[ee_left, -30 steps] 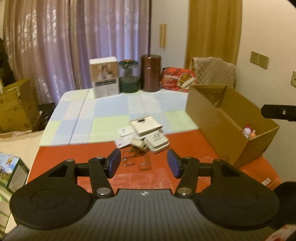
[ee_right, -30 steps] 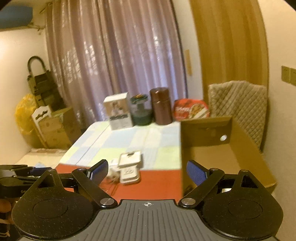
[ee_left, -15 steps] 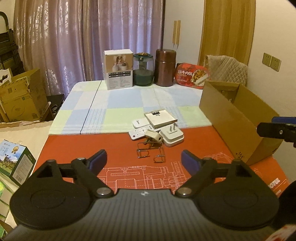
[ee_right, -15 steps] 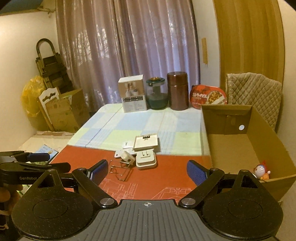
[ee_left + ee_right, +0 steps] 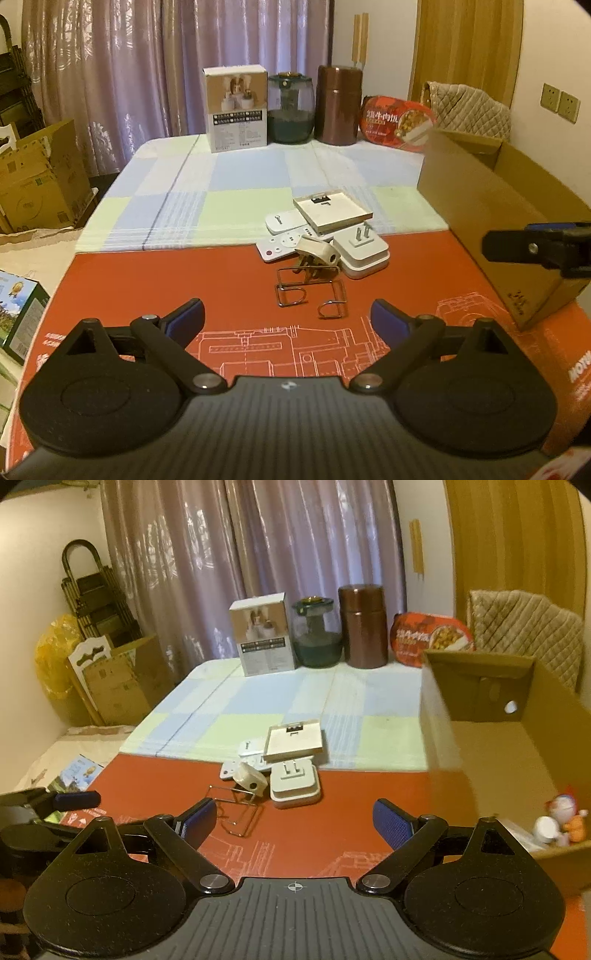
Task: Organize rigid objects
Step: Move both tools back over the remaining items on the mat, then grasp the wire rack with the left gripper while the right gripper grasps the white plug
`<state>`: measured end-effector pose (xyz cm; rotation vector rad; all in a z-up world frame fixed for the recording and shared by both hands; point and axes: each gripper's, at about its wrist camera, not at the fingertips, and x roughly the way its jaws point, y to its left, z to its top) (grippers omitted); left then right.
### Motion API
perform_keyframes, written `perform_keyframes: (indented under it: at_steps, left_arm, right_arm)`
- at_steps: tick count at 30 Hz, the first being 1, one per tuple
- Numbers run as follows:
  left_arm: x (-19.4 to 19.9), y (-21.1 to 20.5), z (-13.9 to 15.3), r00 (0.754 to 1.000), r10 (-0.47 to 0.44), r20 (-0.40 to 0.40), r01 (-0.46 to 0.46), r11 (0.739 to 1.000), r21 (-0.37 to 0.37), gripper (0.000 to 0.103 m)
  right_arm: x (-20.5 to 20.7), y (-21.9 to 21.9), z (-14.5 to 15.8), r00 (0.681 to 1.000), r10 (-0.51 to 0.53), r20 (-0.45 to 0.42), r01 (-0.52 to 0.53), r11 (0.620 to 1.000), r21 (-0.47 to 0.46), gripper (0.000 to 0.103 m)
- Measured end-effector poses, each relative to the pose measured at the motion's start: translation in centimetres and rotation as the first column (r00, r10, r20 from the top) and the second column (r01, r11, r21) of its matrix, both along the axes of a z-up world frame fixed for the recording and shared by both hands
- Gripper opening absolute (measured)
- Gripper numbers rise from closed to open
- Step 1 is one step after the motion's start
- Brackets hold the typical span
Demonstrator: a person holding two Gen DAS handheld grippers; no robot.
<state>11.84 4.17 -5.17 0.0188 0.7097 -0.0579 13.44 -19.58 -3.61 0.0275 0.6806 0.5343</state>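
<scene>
On the red mat of the desk, from left to right, lie a stiff, light wire rack (best taken by one rod), then a smooth plug block. Left claw is opening, empty; right claw gapes, empty.

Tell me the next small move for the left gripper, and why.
Probably ease the left gripper forward and down onto the wire rack. Its jaws are opening with nothing between them, the rack is the nearest piece of the pile, and the cardboard box stands open to the right.
</scene>
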Motion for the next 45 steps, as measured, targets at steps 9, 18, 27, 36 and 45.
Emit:
perform_keyframes:
  at_steps: [9, 18, 27, 36, 45]
  left_arm:
    - [4.5, -1.0, -4.1, 0.999, -0.046, -0.023, 0.047, 0.999, 0.023, 0.095]
    - [7.8, -2.2, -7.2, 0.996, -0.071, -0.053, 0.072, 0.997, 0.016, 0.093]
    - [9.4, -2.7, -8.1, 0.997, -0.061, -0.044, 0.062, 0.997, 0.036, 0.077]
    - [9.7, -2.0, -8.1, 0.996, -0.062, -0.067, 0.064, 0.998, 0.025, 0.063]
    - [9.4, 0.9, -6.4, 0.999, -0.006, -0.035, 0.007, 1.0, 0.028, 0.062]
  right_arm:
    - [5.3, 2.1, -3.9, 0.999, 0.015, -0.049, -0.017, 0.999, -0.04, 0.089]
    - [8.7, 2.7, -6.0, 0.995, 0.018, -0.098, -0.023, 0.998, -0.051, 0.089]
    - [9.5, 2.5, -6.5, 0.995, -0.011, -0.099, 0.002, 0.996, -0.089, 0.089]
    - [10.0, 2.8, -6.8, 0.995, -0.014, -0.098, 0.004, 0.995, -0.096, 0.089]
    - [10.5, 3.8, -7.6, 0.995, 0.028, -0.095, -0.039, 0.993, -0.116, 0.089]
